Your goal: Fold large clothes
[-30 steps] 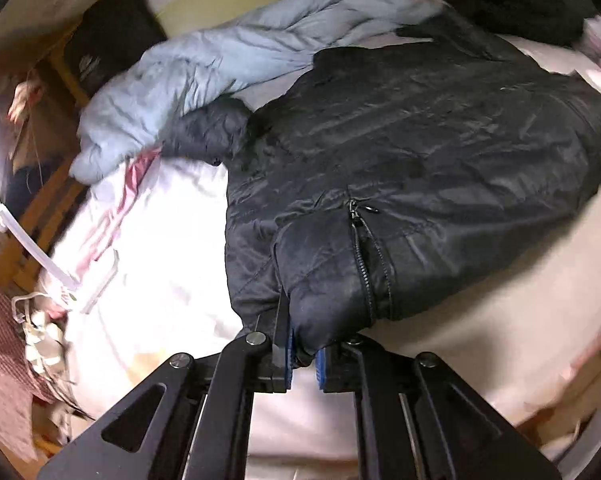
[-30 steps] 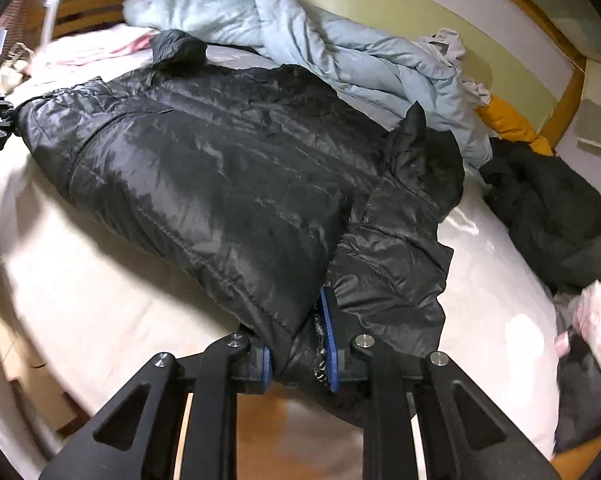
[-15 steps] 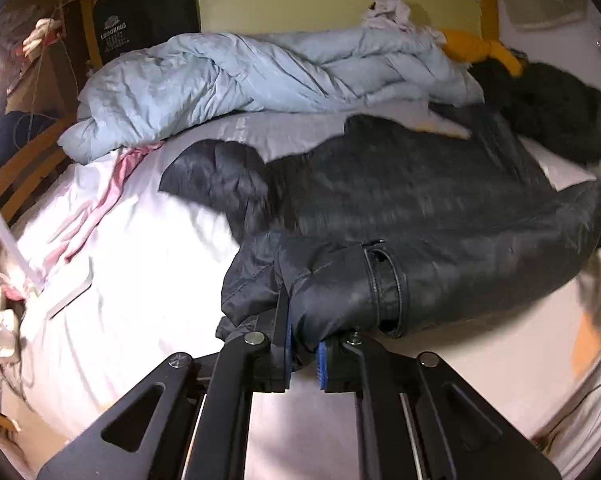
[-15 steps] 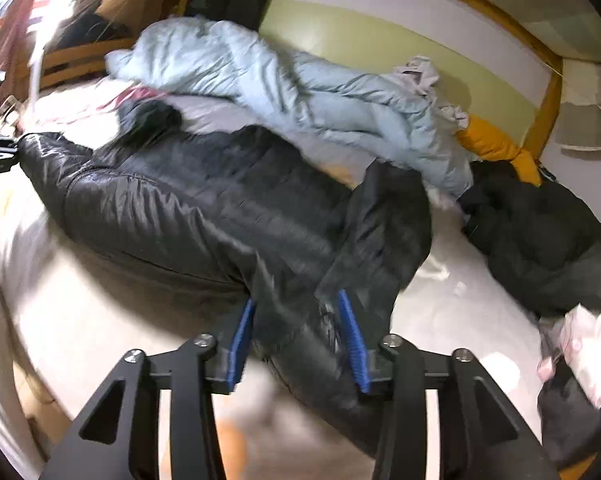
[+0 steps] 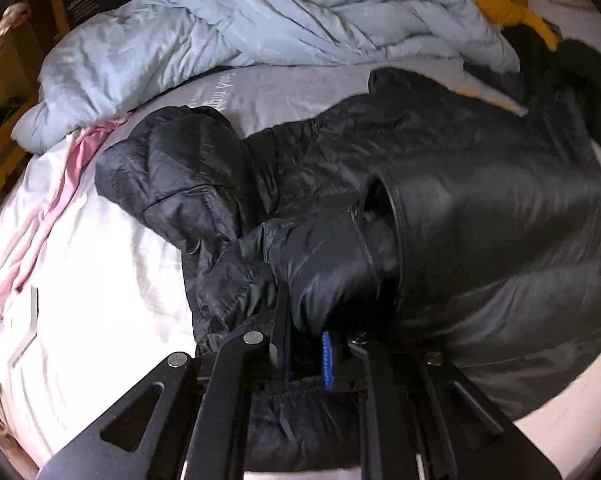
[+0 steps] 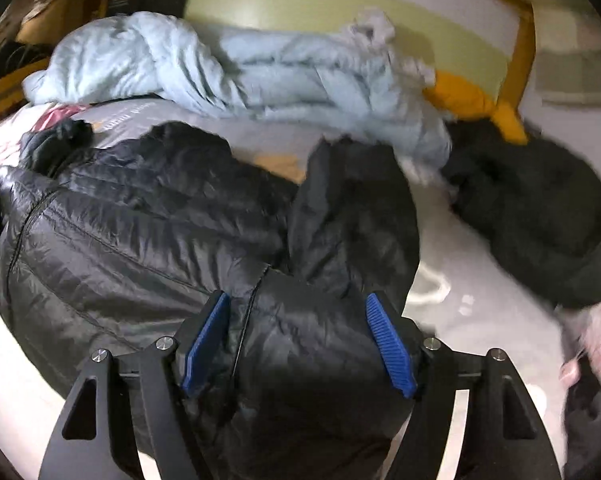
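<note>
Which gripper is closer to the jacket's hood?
Left. The left gripper pinches the black puffer jacket right beside its hood; the right gripper, open, straddles the opposite end.

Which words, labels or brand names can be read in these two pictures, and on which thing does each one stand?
"Good nigh…": grey bed sheet, left wrist view; the end is hidden behind the black puffer jacket, and the smaller line below is blurred.
White print on the black bag: too blurred to read.

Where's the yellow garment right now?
Right wrist view, upper right: yellow garment by the wooden bed frame, between light blue duvet and dark coat.
</note>
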Motion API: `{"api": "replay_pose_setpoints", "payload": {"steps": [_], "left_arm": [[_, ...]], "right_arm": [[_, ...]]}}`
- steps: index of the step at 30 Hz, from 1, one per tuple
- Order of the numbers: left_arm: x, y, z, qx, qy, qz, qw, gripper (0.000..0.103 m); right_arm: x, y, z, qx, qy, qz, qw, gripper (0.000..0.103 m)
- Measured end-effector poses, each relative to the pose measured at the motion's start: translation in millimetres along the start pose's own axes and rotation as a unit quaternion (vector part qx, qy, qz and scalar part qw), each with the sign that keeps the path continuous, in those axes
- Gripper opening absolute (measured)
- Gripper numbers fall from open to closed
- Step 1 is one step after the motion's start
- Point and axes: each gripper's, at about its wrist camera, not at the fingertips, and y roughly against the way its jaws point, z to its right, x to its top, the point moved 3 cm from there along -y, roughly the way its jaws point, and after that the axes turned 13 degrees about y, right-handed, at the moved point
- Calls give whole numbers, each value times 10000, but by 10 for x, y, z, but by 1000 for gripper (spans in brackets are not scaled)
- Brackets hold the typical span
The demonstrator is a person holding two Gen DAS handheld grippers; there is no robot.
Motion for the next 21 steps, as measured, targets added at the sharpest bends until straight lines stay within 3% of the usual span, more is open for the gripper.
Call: {"api": "replay_pose_setpoints", "payload": {"steps": [2,8,12,14,15,16,18,21], "left_arm": [[-25,-38,-11,52,-10,-9,10000,14],[-54,-35,-184,102,204,-61,9997,15],[-40,40,-301,-60,407,77,9991,24],[-31,130,-296,-128,379,247,9989,42],[-21,184,-310,-251,459,346,9980,60],[-4,253,-342,-449,628,463,9959,70],[35,380,-433,-781,976,620,9902,72],[65,463,-619,-841,1420,703,9838,92]], "right_arm": [[-8,-71,56,61,-187,-37,9998,72],[-20,44,230,-381,-372,206,9984,77],[-84,206,430,-157,-907,437,9948,77],[-121,220,461,95,-1049,477,9933,77],[-132,212,447,164,-1058,465,9932,77],[-141,191,427,223,-1043,432,9934,77],[-155,110,388,313,-978,305,9943,77],[-207,-23,371,323,-1012,67,9943,77]]}}
